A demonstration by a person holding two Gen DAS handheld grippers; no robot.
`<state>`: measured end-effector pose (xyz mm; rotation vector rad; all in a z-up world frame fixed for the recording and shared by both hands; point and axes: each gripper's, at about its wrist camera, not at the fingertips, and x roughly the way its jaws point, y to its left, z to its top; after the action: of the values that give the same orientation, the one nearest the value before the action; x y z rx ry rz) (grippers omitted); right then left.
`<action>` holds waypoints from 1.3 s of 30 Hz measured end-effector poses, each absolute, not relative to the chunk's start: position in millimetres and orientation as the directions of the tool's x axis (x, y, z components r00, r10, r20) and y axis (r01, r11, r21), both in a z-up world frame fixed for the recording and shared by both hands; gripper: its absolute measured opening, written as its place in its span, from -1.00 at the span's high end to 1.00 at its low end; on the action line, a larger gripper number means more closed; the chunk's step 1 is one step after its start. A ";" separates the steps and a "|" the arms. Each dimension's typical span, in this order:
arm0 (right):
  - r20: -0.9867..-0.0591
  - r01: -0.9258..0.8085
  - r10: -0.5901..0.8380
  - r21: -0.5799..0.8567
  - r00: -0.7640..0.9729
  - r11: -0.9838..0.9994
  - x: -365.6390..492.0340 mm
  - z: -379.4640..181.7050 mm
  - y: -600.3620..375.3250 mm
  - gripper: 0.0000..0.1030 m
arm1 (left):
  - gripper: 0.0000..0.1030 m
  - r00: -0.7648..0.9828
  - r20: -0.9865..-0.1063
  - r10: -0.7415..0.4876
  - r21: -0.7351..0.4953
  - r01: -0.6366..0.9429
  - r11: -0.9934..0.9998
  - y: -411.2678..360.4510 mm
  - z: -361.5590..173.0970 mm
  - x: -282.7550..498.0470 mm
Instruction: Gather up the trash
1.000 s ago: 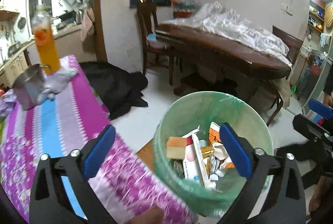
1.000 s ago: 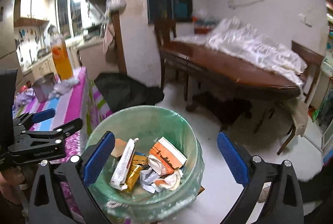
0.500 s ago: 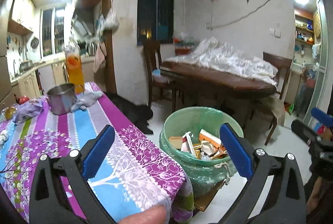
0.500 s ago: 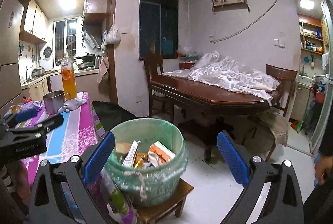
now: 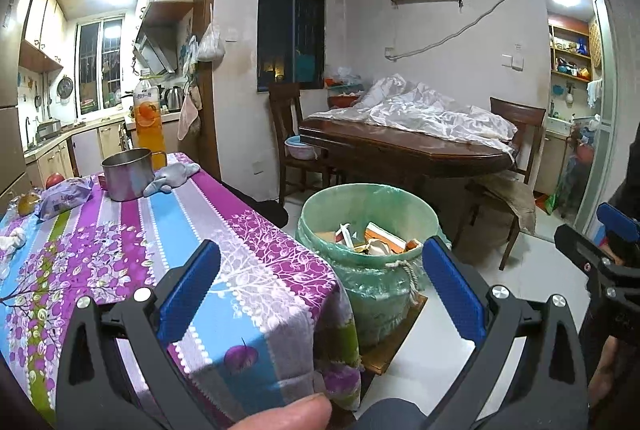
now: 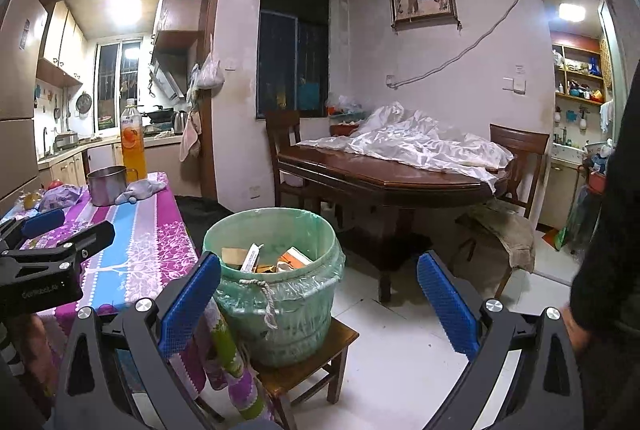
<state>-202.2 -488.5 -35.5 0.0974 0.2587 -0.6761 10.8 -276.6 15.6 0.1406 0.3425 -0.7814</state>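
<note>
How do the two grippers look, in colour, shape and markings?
The left gripper and the right gripper are alike: black angular frames with triangular cut-outs and silver screw heads, each carrying two blue textured pads. Seen from the right wrist view, the left gripper's body bears small pale lettering, too small to read.

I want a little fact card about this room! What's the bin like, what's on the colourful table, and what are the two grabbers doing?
bin: green-lined bin, standing on a low wooden stool beside the table
in the bin: boxes and wrappers
table: purple and blue tablecloth
on the table: metal mug, orange drink bottle, grey cloth, purple packet
left gripper: open, holding nothing
right gripper: open, holding nothing
</note>
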 end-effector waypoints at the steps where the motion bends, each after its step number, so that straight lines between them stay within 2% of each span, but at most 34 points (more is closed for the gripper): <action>1: -0.259 0.627 -0.605 0.002 0.753 0.779 -205.1 -36.8 -485.6 -0.90 | -0.89 0.656 -0.346 -0.670 -0.001 0.714 0.700 -275.9 16.3 8.9; 15: -0.200 0.621 -0.608 0.003 0.768 0.784 -212.2 -41.9 -475.4 -0.90 | -0.89 0.666 -0.313 -0.677 0.019 0.717 0.697 -272.0 15.1 -1.3; 25: -0.119 0.646 -0.641 0.005 0.759 0.764 -226.5 -49.9 -470.0 -0.90 | -0.89 0.675 -0.286 -0.680 0.033 0.716 0.697 -271.2 16.3 -10.7; 39: -0.131 0.643 -0.636 0.014 0.760 0.766 -221.6 -54.6 -472.7 -0.90 | -0.89 0.665 -0.314 -0.678 0.052 0.725 0.687 -282.8 11.6 -12.6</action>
<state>-221.6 -472.7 -54.6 0.0595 0.1210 -0.6968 -12.7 -282.8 11.6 0.1791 0.2811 -0.7966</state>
